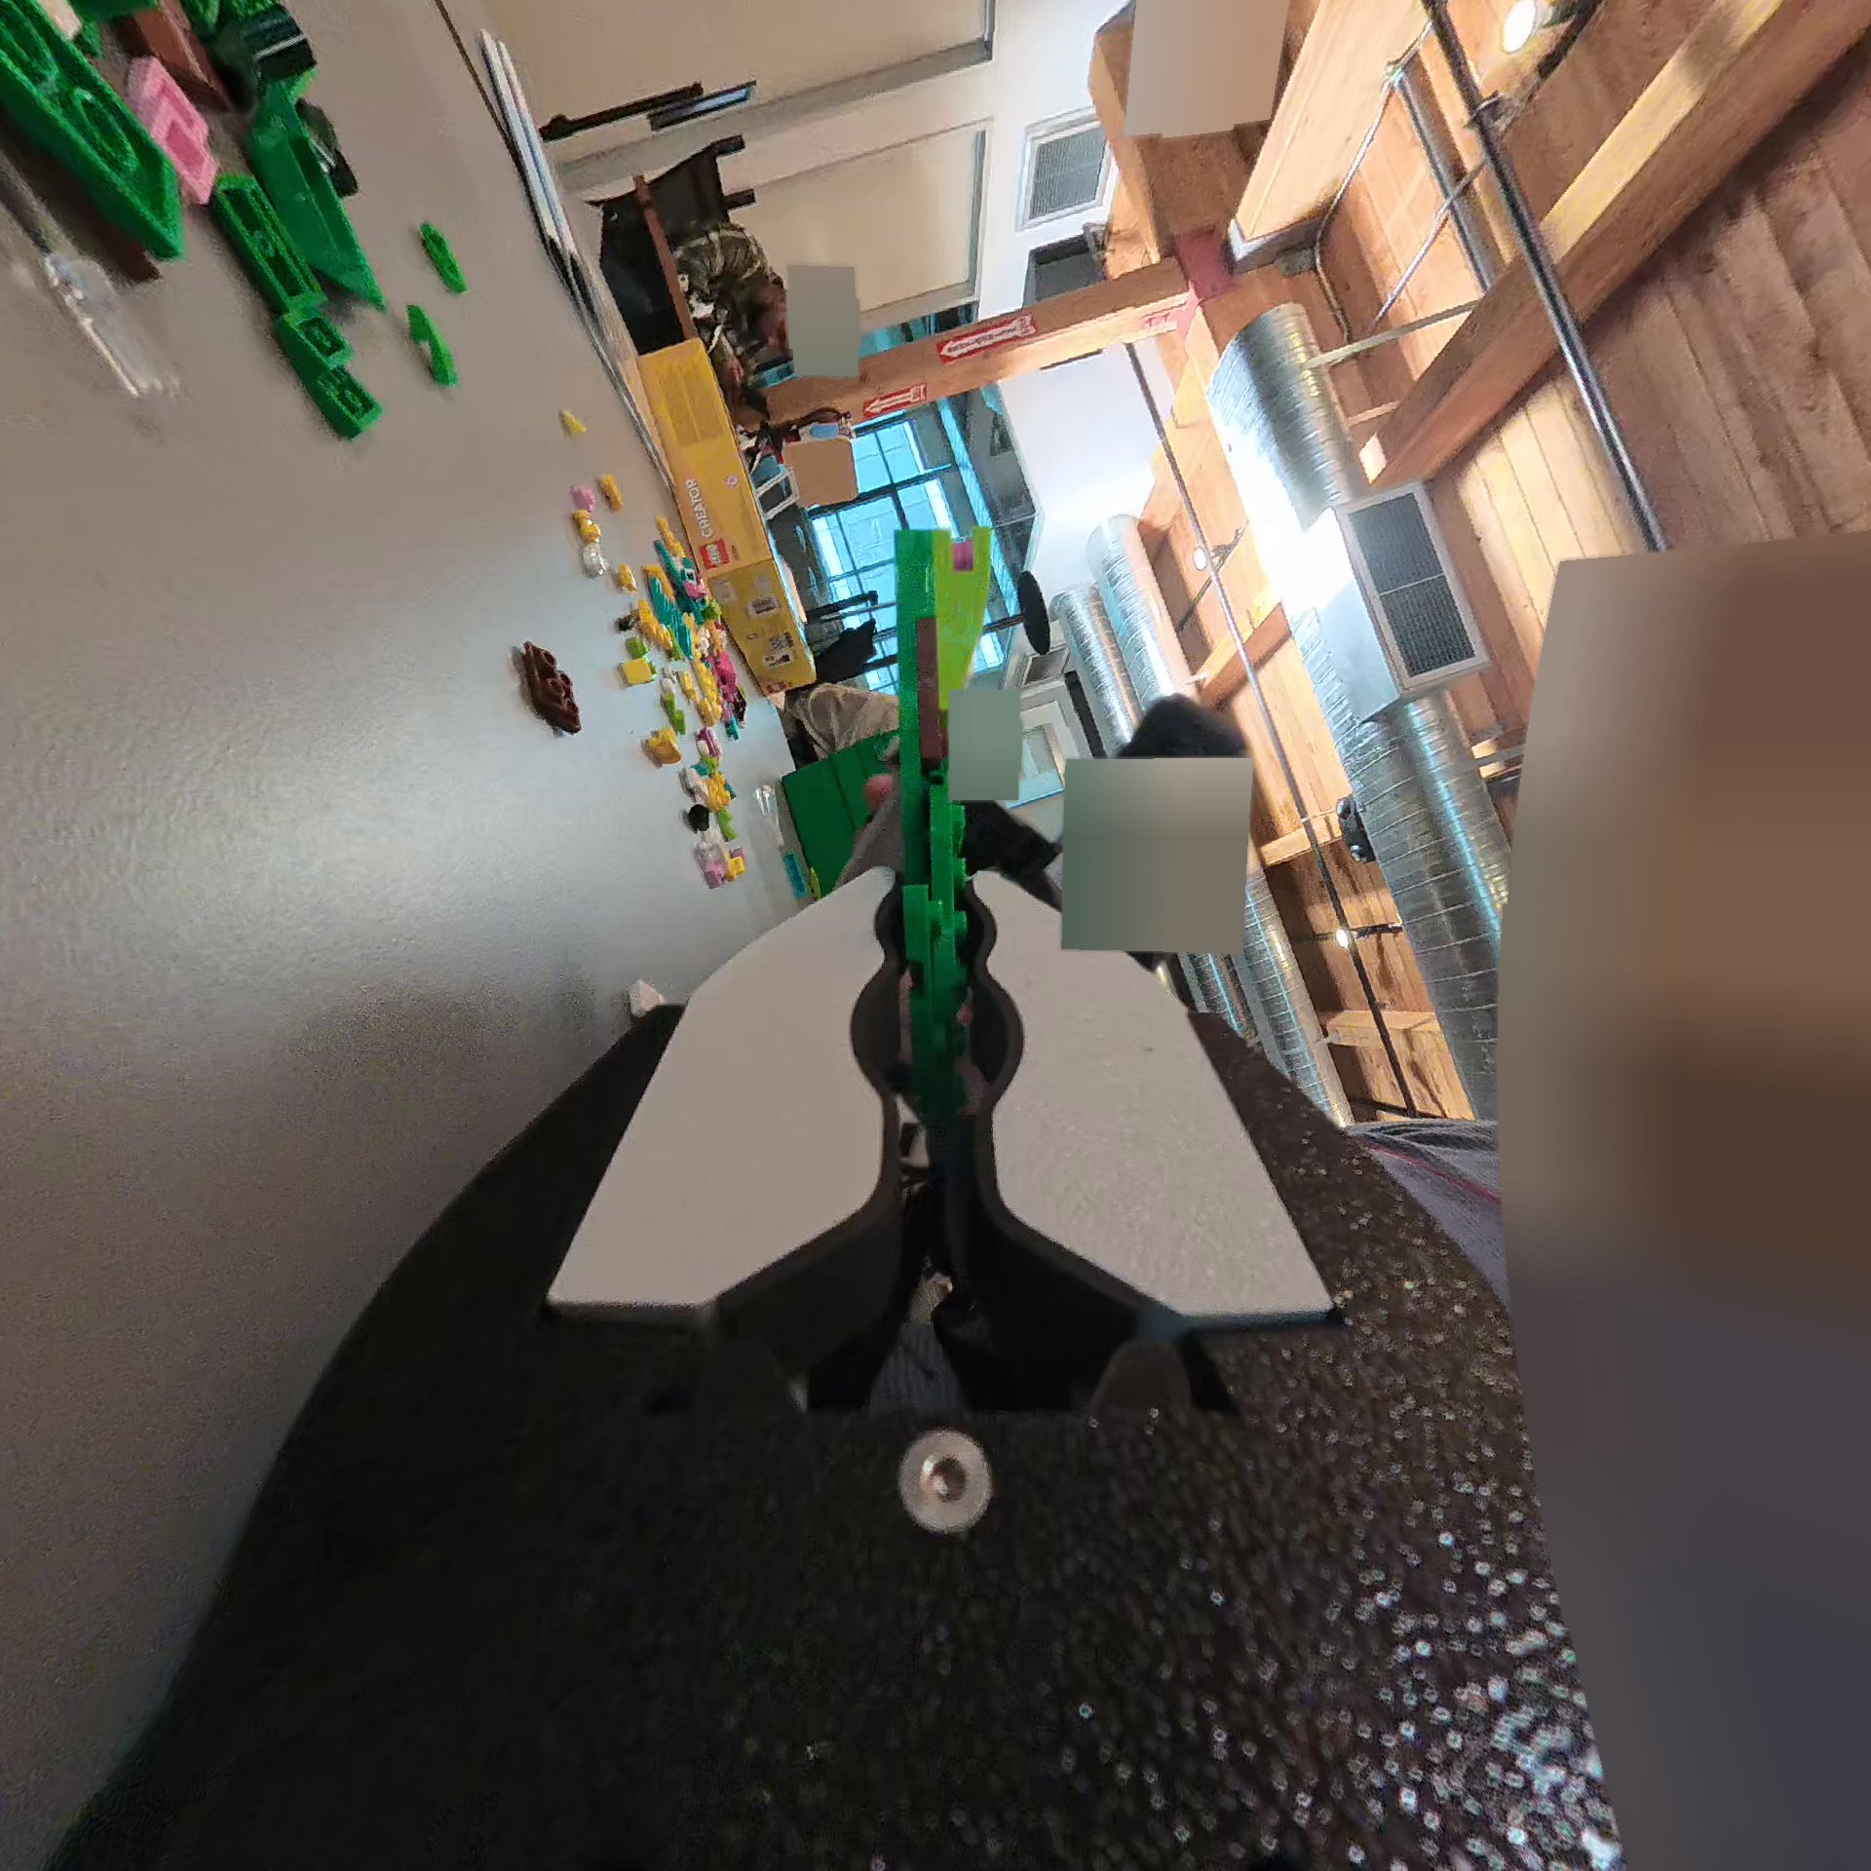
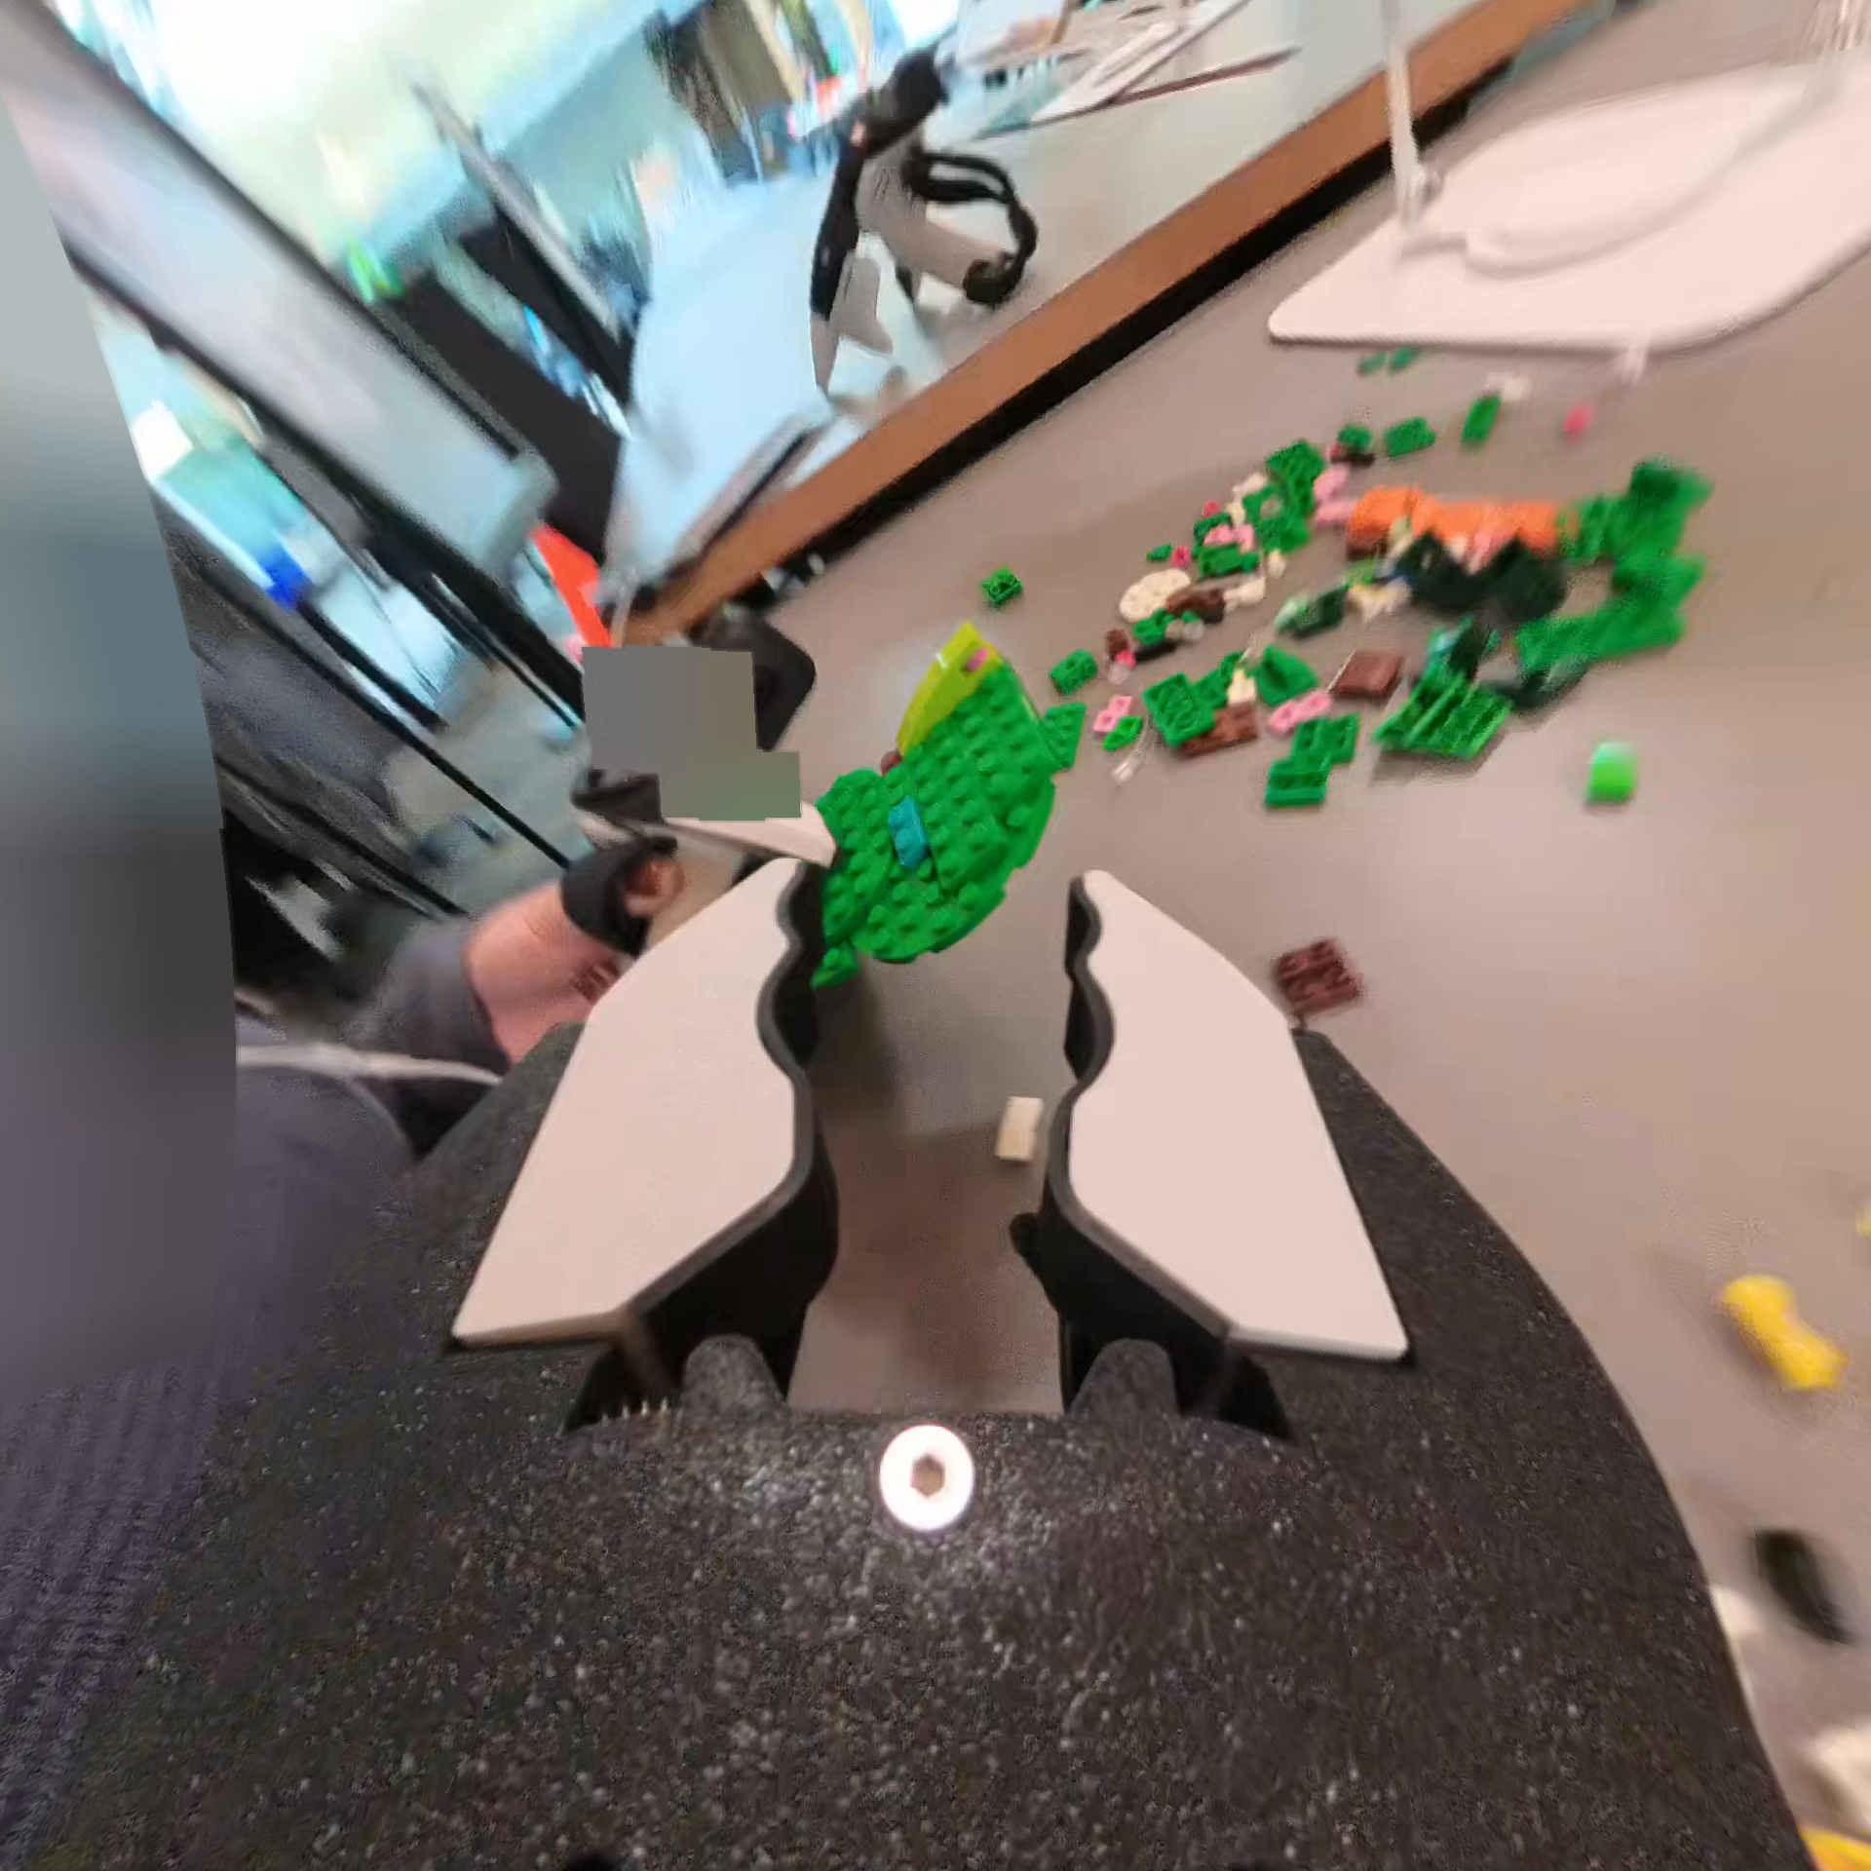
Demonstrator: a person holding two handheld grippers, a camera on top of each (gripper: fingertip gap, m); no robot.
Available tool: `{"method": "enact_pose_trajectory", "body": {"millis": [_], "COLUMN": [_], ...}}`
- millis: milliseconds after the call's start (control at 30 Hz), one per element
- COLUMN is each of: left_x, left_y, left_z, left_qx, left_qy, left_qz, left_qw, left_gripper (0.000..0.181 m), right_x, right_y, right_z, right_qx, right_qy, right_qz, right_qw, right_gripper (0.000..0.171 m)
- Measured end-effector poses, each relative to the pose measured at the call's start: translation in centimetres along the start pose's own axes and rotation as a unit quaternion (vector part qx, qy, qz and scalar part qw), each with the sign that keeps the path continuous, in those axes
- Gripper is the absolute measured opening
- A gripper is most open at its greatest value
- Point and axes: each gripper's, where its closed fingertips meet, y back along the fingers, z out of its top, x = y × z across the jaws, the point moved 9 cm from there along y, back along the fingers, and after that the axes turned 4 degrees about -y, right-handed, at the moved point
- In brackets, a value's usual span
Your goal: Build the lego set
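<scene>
My left gripper (image 1: 937, 911) is shut on a flat green Lego assembly (image 1: 933, 769), seen edge-on, with a lime wedge and brown strip at its far end. The same assembly (image 2: 937, 820) shows face-on in the right wrist view, held above the table, with a small teal piece on its studs. The left gripper's white fingertip (image 2: 780, 835) touches its left edge there. My right gripper (image 2: 937, 901) is open and empty, just below and in front of the assembly. A small white brick (image 2: 1018, 1127) lies on the table between its fingers.
Loose green, pink, brown and orange pieces (image 2: 1417, 597) lie on the grey table (image 2: 1519, 1012). A brown plate (image 2: 1316, 977) lies near my right finger. Yellow and pink pieces (image 1: 678, 668), a yellow box (image 1: 724, 506), green parts (image 1: 283, 223) and a brown piece (image 1: 550, 686) lie further off.
</scene>
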Motion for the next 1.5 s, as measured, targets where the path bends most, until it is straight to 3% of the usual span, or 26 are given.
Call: {"method": "enact_pose_trajectory", "body": {"millis": [67,233,400,533,567,767,967,1167,1200,1267,1300,1500], "left_x": [0.0,-0.1,-0.1,0.0,-0.1,-0.7,-1.7,-1.9,-1.9,-1.3,-1.2,-0.3], "left_y": [0.0,-0.1,-0.1,-0.1,-0.2,-0.4,-0.7,-0.8,-0.9,-1.1,-1.0,-0.3], "left_z": [0.0,-0.1,-0.1,-0.1,-0.1,-0.1,-0.2,-0.3,-0.4,-0.6,-0.5,-0.1], "left_qx": [-0.002,-0.003,-0.001,0.002,0.004,0.010,0.014,0.011,0.007,0.004,0.001,-0.020], "left_qy": [-0.001,-0.007,-0.005,-0.004,-0.006,-0.053,-0.118,-0.114,-0.103,-0.077,-0.066,-0.018], "left_qz": [0.000,0.002,0.000,0.004,0.006,-0.002,-0.023,-0.052,-0.058,-0.047,-0.048,-0.008], "left_qw": [1.000,1.000,1.000,1.000,1.000,0.999,0.993,0.992,0.993,0.996,0.997,1.000], "left_gripper": [0.008,0.008,0.008,0.008,0.008,0.008,0.008,0.008,0.008,0.008,0.008,0.008], "right_x": [-0.8,-1.6,-1.7,-1.7,-1.6,-1.2,0.1,0.2,0.2,0.1,-0.1,-1.9], "right_y": [-0.6,-2.9,-4.2,-4.2,-4.2,-3.8,-3.0,-2.8,-2.7,-2.2,-1.9,1.6], "right_z": [-0.9,-2.2,-2.7,-2.6,-2.6,-2.0,-1.0,-0.7,-0.6,-0.5,-0.4,0.0], "right_qx": [-0.021,-0.052,-0.054,-0.064,-0.067,-0.068,-0.077,-0.084,-0.089,-0.107,-0.116,-0.204], "right_qy": [-0.110,-0.271,-0.309,-0.319,-0.317,-0.287,-0.186,-0.157,-0.146,-0.123,-0.112,0.059], "right_qz": [0.026,0.088,0.118,0.142,0.156,0.175,0.154,0.184,0.188,0.190,0.183,0.021], "right_qw": [0.993,0.957,0.942,0.935,0.933,0.939,0.967,0.966,0.967,0.968,0.970,0.977], "right_gripper": [0.053,0.048,0.039,0.020,0.010,0.009,0.008,0.009,0.010,0.045,0.053,0.056]}}
